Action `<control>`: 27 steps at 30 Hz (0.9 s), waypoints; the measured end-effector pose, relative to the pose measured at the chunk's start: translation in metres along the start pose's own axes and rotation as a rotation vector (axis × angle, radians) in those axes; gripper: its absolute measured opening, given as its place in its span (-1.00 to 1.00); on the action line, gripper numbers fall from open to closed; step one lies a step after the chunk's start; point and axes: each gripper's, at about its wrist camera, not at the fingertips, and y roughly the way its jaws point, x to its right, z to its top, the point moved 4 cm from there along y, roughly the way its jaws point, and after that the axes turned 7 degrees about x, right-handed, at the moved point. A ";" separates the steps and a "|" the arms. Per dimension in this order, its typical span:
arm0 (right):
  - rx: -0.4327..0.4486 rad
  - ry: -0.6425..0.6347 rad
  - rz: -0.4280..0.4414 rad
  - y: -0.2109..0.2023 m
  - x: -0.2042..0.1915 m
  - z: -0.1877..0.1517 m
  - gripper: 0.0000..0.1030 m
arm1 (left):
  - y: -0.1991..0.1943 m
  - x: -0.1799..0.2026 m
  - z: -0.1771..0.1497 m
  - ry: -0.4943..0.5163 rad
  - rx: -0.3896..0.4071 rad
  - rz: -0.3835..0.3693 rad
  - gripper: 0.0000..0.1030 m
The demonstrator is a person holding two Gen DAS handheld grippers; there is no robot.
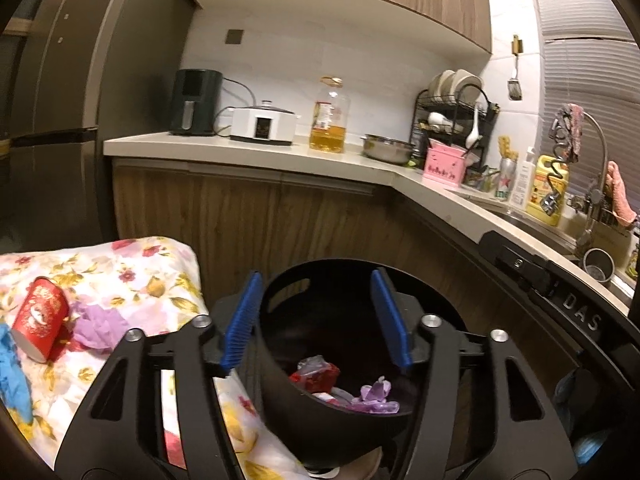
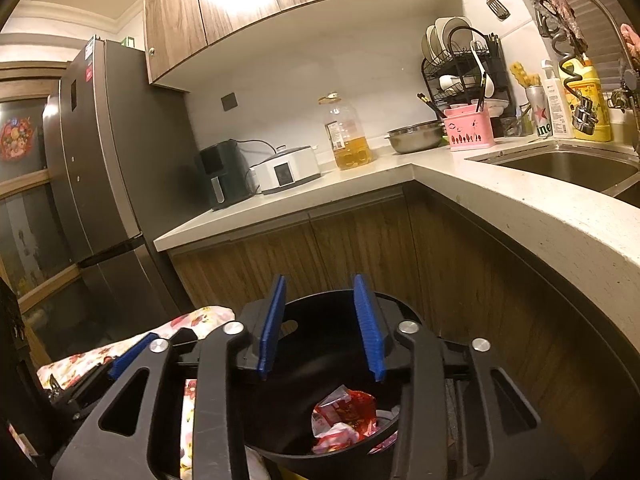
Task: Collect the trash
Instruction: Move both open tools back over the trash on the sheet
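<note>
Both grippers, left (image 1: pixel 316 316) and right (image 2: pixel 322 326), fingers released, empty, above bin (image 1: pixel 280 400). Cup (image 1: pixel 40 318) lower left of left-wrist frame on floral surface (image 1: pixel 160 276), tipped; left nearer.

bin (image 1: pixel 280 380): matt black plastic | cabinets (image 1: pixel 240 216): wood grain | fridge (image 2: pixel 104 152): brushed metal | tablecloth (image 1: pixel 132 280): floral cloth

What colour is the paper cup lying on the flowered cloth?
Red with white markings; the paper cup shows best in the left wrist view.
</note>
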 end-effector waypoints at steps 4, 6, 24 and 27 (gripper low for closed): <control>0.006 -0.001 -0.001 -0.004 -0.003 0.001 0.05 | -0.011 -0.010 0.002 -0.005 0.007 0.046 0.40; 0.008 0.000 -0.001 -0.006 -0.003 0.002 0.17 | -0.017 -0.015 0.002 0.001 0.010 0.070 0.48; 0.025 -0.071 0.039 -0.042 -0.046 -0.012 0.56 | -0.105 -0.091 -0.004 -0.027 0.062 0.333 0.79; 0.019 -0.071 0.062 -0.047 -0.057 -0.016 0.56 | -0.121 -0.109 -0.009 -0.034 0.064 0.388 0.79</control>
